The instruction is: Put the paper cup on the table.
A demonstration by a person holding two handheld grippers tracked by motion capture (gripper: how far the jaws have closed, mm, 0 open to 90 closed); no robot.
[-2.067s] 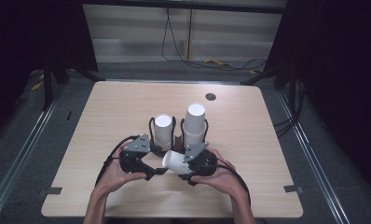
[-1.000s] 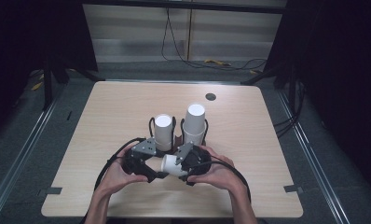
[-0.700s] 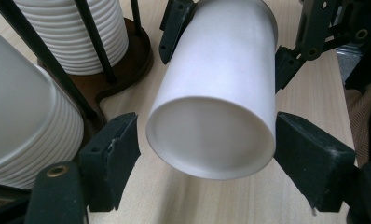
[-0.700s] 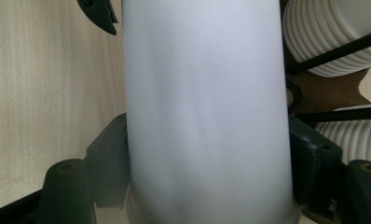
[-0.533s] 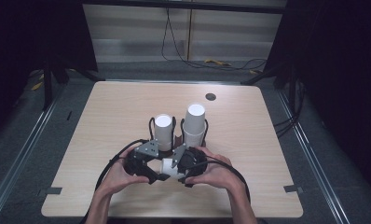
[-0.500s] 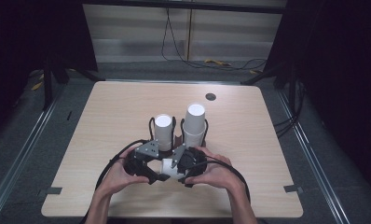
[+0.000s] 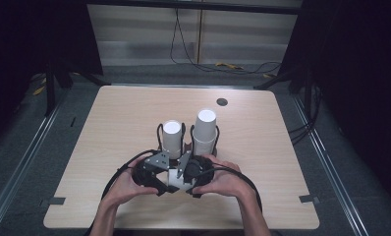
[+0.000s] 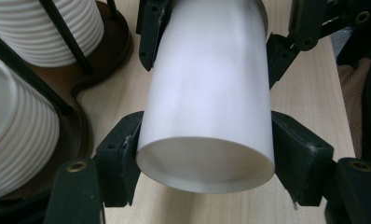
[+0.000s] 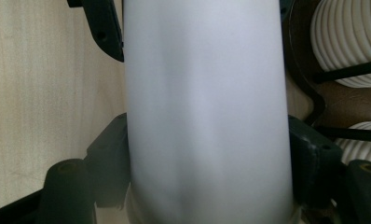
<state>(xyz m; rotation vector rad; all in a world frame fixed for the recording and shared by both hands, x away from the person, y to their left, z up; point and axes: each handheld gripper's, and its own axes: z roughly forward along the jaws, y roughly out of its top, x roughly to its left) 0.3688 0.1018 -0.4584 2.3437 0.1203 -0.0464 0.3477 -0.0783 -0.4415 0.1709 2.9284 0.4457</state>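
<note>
While both hands meet at the near middle of the pale wooden table point(image 7: 110, 128), the smooth white paper cup point(image 8: 207, 93) lies sideways between them, the left gripper point(image 8: 207, 154) clamped near its open rim and the right gripper point(image 9: 207, 154) clamped on its other end, probably to separate nested cups. From above, two stacks of ribbed white cups point(image 7: 173, 138) stand upright in a dark wire holder point(image 8: 99, 60) just beyond; the gripper views alone show each jaw pressing the wall.
</note>
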